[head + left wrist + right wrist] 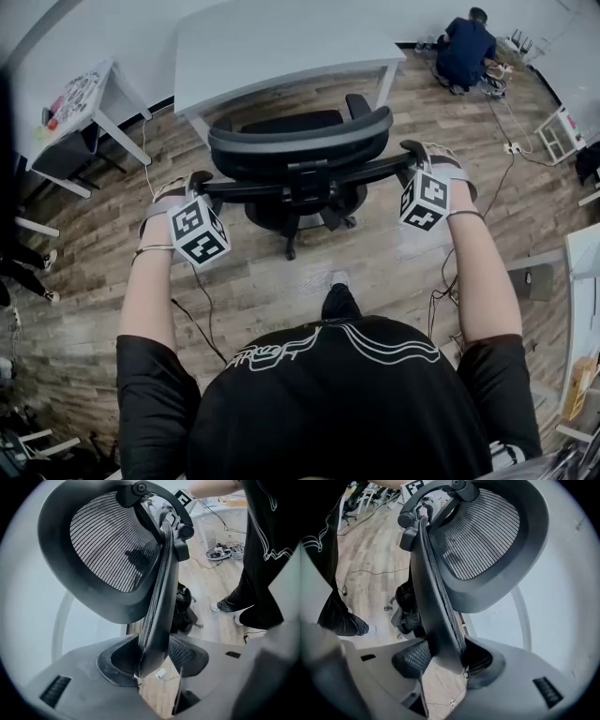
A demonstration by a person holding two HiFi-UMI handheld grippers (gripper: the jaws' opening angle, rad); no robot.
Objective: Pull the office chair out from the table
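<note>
No legible words or numbers. Shirt (394, 412) back, near: white stylised lettering, unreadable. Left gripper's cube (199, 232) and right gripper's cube (424, 201): black-and-white square code markers only.

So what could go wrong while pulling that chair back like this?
The left gripper and right gripper pinch only the thin back edge of the office chair, so a jerk might slip them off. The black cable on the floor behind could snag a castor.

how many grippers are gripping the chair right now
2: the left gripper clamps the chair on its left side, the right gripper on its right side.
</note>
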